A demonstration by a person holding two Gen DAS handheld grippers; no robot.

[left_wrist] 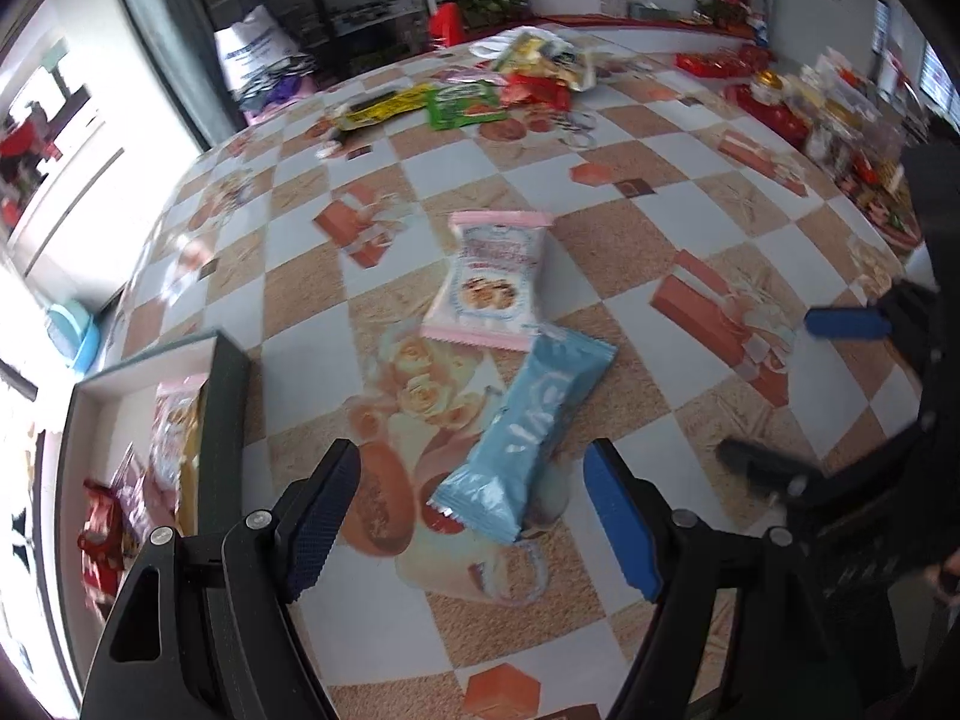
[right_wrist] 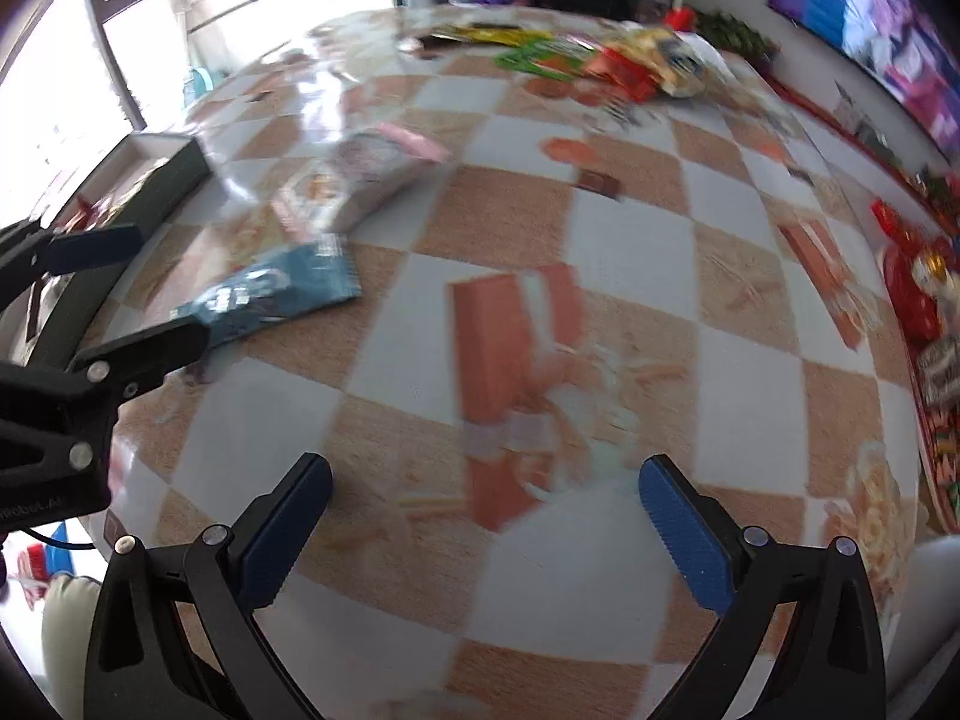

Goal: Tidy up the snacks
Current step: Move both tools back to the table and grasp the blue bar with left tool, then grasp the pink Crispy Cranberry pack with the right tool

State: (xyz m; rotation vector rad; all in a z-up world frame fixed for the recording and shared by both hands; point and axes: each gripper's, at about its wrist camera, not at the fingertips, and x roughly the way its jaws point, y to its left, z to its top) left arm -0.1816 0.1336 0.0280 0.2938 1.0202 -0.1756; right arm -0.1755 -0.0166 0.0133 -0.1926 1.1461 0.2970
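A light blue snack packet [left_wrist: 528, 432] lies on the checked tablecloth, its near end between the fingers of my open left gripper [left_wrist: 474, 516]. A pink snack packet [left_wrist: 489, 279] lies just beyond it. A dark box [left_wrist: 225, 420] at the left holds several snacks. In the right wrist view the blue packet [right_wrist: 276, 294], the pink packet [right_wrist: 360, 174] and the box [right_wrist: 162, 180] sit to the left. My right gripper [right_wrist: 486, 516] is open and empty over bare cloth, and it shows at the right edge of the left wrist view [left_wrist: 792, 396].
A pile of mixed snack packets [left_wrist: 516, 84] lies at the far side of the table. Red boxes and sweets [left_wrist: 840, 138] line the right edge. The left gripper shows at the left of the right wrist view [right_wrist: 114, 294].
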